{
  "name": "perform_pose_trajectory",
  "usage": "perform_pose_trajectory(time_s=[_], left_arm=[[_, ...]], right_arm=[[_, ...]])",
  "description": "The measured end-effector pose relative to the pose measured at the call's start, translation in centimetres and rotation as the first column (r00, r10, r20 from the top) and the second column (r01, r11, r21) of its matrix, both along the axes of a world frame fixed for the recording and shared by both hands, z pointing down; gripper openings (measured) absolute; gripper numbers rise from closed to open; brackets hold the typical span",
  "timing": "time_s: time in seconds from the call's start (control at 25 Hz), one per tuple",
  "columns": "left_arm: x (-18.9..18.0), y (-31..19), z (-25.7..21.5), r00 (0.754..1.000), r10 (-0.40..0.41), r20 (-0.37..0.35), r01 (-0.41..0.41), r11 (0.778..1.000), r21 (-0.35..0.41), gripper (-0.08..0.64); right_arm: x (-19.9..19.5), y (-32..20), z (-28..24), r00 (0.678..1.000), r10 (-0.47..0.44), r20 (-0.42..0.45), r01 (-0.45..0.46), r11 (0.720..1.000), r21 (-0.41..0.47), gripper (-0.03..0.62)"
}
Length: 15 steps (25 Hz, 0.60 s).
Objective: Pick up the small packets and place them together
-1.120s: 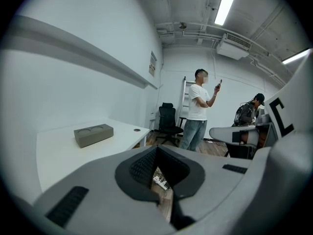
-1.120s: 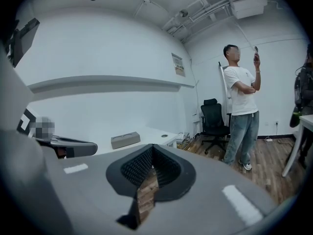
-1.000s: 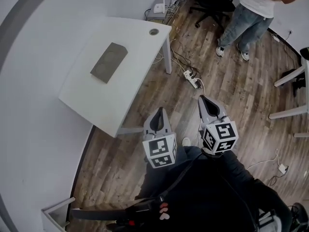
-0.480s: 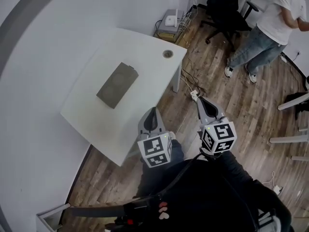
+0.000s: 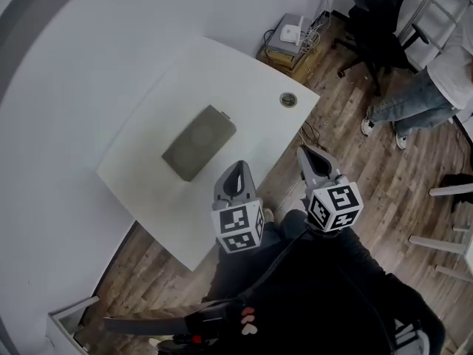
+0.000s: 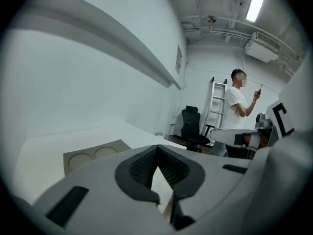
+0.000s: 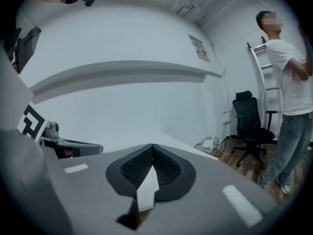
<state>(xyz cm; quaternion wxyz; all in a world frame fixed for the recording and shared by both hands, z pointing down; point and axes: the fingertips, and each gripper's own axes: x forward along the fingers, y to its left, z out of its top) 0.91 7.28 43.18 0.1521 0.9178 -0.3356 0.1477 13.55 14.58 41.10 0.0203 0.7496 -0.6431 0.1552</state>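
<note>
Approach step, I'd say: left gripper [image 5: 236,172] and right gripper [image 5: 313,156] are both pressed together and empty. Next, reach the grey tray [image 5: 198,142] at eleven o'clock and spread the jaws.

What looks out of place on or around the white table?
Nothing is spilled or broken. The white table bears only a grey pad, lying flat; no small packets show on it. Loose cables lie on the floor past its far corner.

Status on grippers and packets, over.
Left gripper and right gripper shut, empty. No packets visible; grey tray on white table. Nothing in the way.
</note>
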Motion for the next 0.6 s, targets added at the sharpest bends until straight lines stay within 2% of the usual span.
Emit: perform_pose_trajectory(time_s=[0.2,0.4,0.48,0.6], left_arm=[[-1.8,-3.3,1.5,0.992,-0.123,0.028,0.123,0.992,-0.017,0.000],[-3.7,-7.4,2.4,0.959,-0.281,0.031,0.282,0.959,-0.029,0.000],[-4.5,-9.3,2.6,0.934,-0.354,0.035,0.356,0.934,-0.035,0.000],[-5.0,-11.4,2.6,0.890,-0.453,0.049,0.455,0.890,-0.037,0.000]], right_arm=[[-0.3,-5.0,1.2,0.989,-0.145,0.008,0.145,0.989,-0.020,0.002],[0.3,-11.3,2.0,0.960,-0.278,-0.019,0.277,0.960,-0.034,0.002],[0.3,-14.2,2.6,0.935,-0.355,-0.021,0.354,0.934,-0.051,0.002],[0.5,-18.4,3.0,0.870,-0.491,-0.045,0.487,0.870,-0.083,0.002]])
